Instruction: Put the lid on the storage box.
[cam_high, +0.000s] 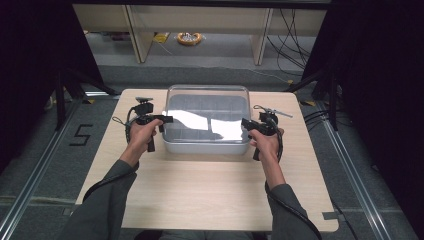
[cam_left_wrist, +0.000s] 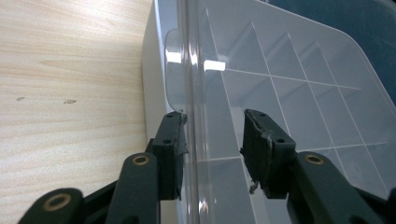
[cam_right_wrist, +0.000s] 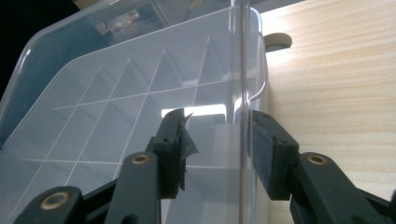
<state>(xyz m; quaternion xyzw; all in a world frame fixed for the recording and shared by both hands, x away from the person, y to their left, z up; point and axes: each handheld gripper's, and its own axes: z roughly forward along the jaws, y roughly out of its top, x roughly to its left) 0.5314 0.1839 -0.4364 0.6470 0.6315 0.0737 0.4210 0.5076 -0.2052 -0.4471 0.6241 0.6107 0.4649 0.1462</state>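
A white plastic box (cam_high: 207, 145) with a clear lid (cam_high: 207, 107) sits at the middle back of the wooden table (cam_high: 200, 185). My left gripper (cam_high: 167, 119) is at the box's left side. In the left gripper view it (cam_left_wrist: 217, 135) is open, its jaws straddling the lid's raised left rim (cam_left_wrist: 189, 70) above the white wall (cam_left_wrist: 152, 84). My right gripper (cam_high: 245, 123) is at the box's right side. It (cam_right_wrist: 219, 135) is open too, with the lid's right rim (cam_right_wrist: 243, 70) between its jaws. A divider grid shows through the lid (cam_right_wrist: 116, 93).
Bare tabletop lies in front of the box and on both sides. A small tan disc (cam_right_wrist: 278, 41) lies on the table by the box's right edge. Beyond the table are a grey floor, shelf legs (cam_high: 140, 35), cables and a yellow reel (cam_high: 189, 38).
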